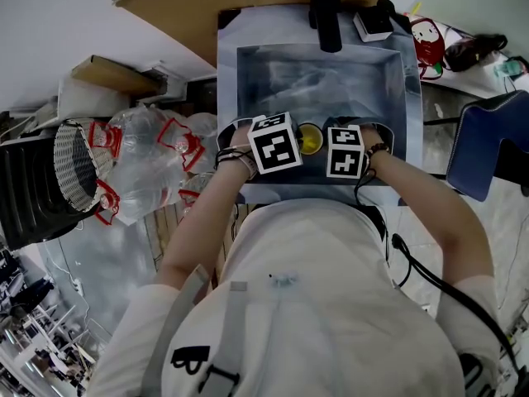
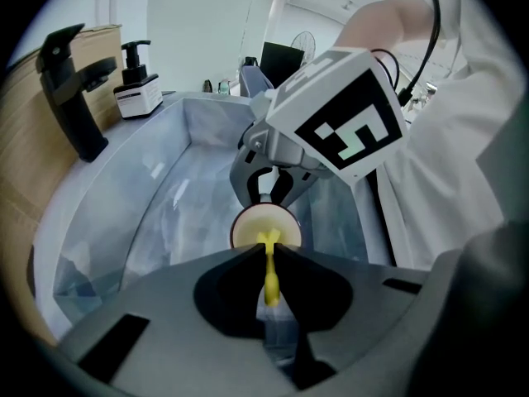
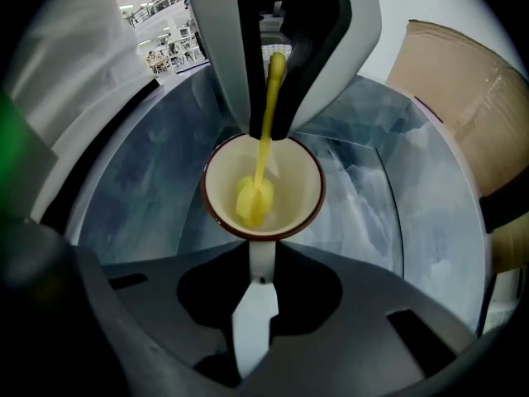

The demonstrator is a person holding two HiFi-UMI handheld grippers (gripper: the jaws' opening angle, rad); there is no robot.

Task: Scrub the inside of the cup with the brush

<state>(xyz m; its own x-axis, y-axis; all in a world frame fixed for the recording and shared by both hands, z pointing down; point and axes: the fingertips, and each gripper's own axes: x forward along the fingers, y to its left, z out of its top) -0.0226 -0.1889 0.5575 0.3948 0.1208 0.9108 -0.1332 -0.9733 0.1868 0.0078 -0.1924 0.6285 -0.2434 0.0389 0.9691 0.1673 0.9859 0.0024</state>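
A cream cup (image 3: pixel 289 184) with a dark red rim hangs over the sink, and the head view shows it as a yellow spot (image 1: pixel 310 139) between the two marker cubes. My right gripper (image 3: pixel 261 256) is shut on the cup's white handle (image 3: pixel 260 267). From the other side, my left gripper (image 2: pixel 269 251) is shut on the thin stem of the yellow brush (image 2: pixel 270 275). The brush head (image 3: pixel 252 201) sits inside the cup near its bottom. In the left gripper view the right gripper (image 2: pixel 269 195) stands just behind the cup (image 2: pixel 248 228).
The grey sink (image 1: pixel 248 81) lies under both grippers, with a black faucet (image 1: pixel 325 11) and a soap dispenser (image 2: pixel 136 89) at its far edge. A bag of plastic bottles (image 1: pixel 149 164) and a wire basket (image 1: pixel 74 160) stand to the left.
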